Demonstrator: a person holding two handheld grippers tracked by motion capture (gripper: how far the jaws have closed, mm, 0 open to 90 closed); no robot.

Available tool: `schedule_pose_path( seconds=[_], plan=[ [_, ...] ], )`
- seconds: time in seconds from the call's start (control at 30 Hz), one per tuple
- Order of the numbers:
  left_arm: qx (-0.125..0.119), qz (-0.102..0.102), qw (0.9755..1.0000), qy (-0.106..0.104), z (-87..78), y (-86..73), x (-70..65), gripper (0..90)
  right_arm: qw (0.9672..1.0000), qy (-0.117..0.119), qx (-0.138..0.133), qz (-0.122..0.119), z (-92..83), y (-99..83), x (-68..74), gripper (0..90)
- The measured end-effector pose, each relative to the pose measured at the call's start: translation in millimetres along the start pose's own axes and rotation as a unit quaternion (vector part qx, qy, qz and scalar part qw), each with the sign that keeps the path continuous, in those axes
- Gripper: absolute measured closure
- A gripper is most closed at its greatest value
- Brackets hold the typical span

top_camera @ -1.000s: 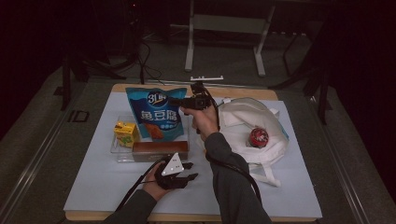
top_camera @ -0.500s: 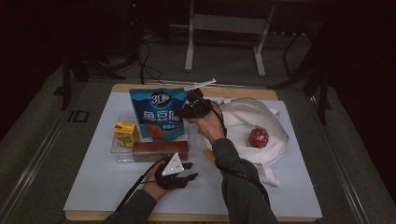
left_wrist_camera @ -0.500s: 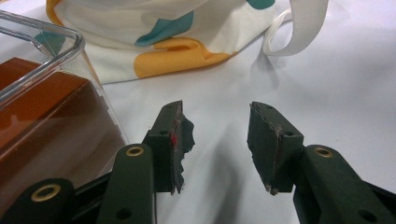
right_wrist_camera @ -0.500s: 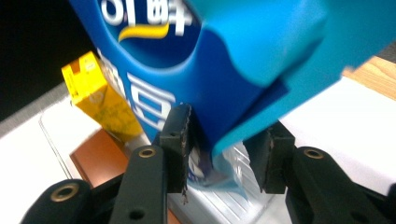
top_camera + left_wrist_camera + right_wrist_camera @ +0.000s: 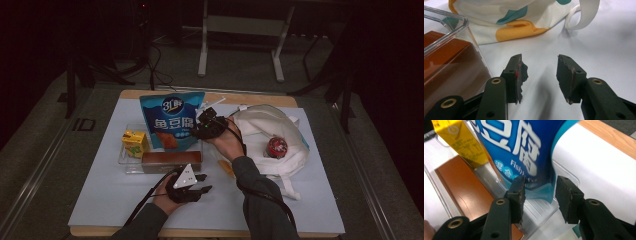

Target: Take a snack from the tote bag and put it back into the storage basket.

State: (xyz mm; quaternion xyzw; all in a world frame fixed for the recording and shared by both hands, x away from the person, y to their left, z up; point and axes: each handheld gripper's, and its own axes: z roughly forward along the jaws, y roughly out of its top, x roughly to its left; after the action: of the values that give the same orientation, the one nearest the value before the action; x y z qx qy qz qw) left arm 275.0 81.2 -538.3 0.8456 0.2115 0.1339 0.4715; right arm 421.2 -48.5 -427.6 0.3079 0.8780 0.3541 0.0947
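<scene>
Now that the right gripper (image 5: 540, 192) has just been opening its jaws, the blue snack pouch (image 5: 172, 120) stands freed in the clear tray (image 5: 131, 162), beside the yellow carton (image 5: 134, 141) and brown box (image 5: 171, 161); placing looks finished. It reads "Fish", "3". The left gripper (image 5: 541, 75) rests apart, empty, near the cloth bag (image 5: 270, 135)

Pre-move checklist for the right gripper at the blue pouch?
1. Right gripper jaws have just been opening, pads off the blue pouch: ok.
2. Pouch standing in the clear tray: ok.
3. Pouch's lower corner between the jaws, could snag on retreat: not ok.
4. Yellow carton and brown box in the tray: ok.
5. Left gripper open, nothing held: ok.
6. Pouch stable unsupported: cannot tell.
</scene>
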Motion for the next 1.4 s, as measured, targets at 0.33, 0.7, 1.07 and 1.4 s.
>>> schedule_pose_path(
  seconds=[0.33,0.7,1.07,1.4],
  plan=[
    [0.000,0.000,1.0000,0.001,0.0,0.0,-0.2,55.9,0.9999,0.009,-0.012,0.000,5.2,-0.3,-4.6,52.3],
    [0.000,0.000,1.0000,0.001,0.1,0.1,-0.1,55.9,0.9995,0.022,-0.019,0.010,9.4,-0.1,-1.5,73.1],
    [0.000,0.001,1.0000,0.001,0.1,0.1,-0.3,55.9,0.9991,0.033,-0.025,0.013,19.4,7.8,11.0,76.0],
    [0.000,0.001,1.0000,0.001,-0.2,0.1,-0.2,55.9,0.9989,0.041,-0.024,0.003,33.8,22.6,30.0,77.4]
  ],
)
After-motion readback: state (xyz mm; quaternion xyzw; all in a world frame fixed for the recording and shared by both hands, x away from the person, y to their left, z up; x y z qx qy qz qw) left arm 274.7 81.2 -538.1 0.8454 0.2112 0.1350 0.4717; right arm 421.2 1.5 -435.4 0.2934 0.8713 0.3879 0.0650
